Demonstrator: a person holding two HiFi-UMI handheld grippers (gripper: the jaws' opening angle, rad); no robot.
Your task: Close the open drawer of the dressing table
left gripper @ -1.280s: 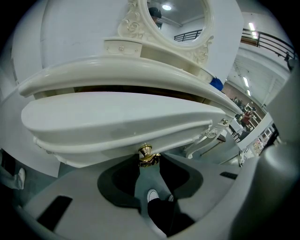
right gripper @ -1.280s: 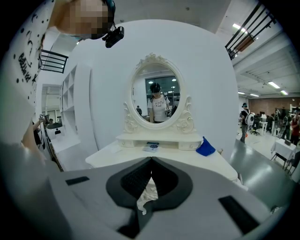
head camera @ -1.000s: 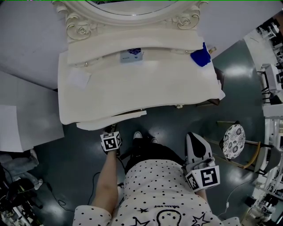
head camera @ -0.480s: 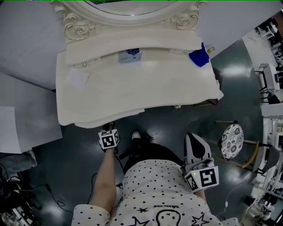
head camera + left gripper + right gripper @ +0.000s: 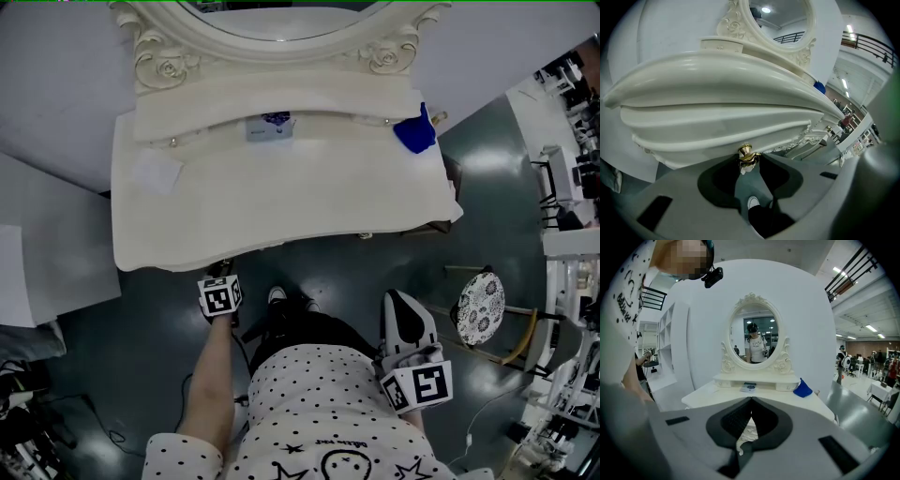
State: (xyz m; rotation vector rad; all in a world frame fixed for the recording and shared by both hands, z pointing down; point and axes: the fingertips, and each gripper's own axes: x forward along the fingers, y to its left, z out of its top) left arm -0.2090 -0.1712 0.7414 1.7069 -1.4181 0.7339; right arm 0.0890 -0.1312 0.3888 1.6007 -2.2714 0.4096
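The cream dressing table (image 5: 281, 197) fills the upper head view, its drawer front hidden under the tabletop edge. In the left gripper view the moulded drawer front (image 5: 717, 136) lies in line with the table's curved front. Its brass knob (image 5: 746, 152) sits between the jaw tips. My left gripper (image 5: 220, 269) (image 5: 747, 158) is shut on that knob at the table's front left. My right gripper (image 5: 398, 298) (image 5: 751, 400) hangs back from the table by my right side, jaws shut with nothing between them, facing the oval mirror (image 5: 753, 336).
On the tabletop lie a blue cloth (image 5: 414, 133), a small box (image 5: 267, 127) and a white square (image 5: 155, 172). A stool with a patterned seat (image 5: 481, 307) stands to the right. White panels (image 5: 47, 253) lean at the left. Another brass knob (image 5: 367, 234) shows further right.
The drawer, which stuck out below the tabletop's front left, has slid in under the edge. My left gripper moved toward the table with it. The right gripper kept still.
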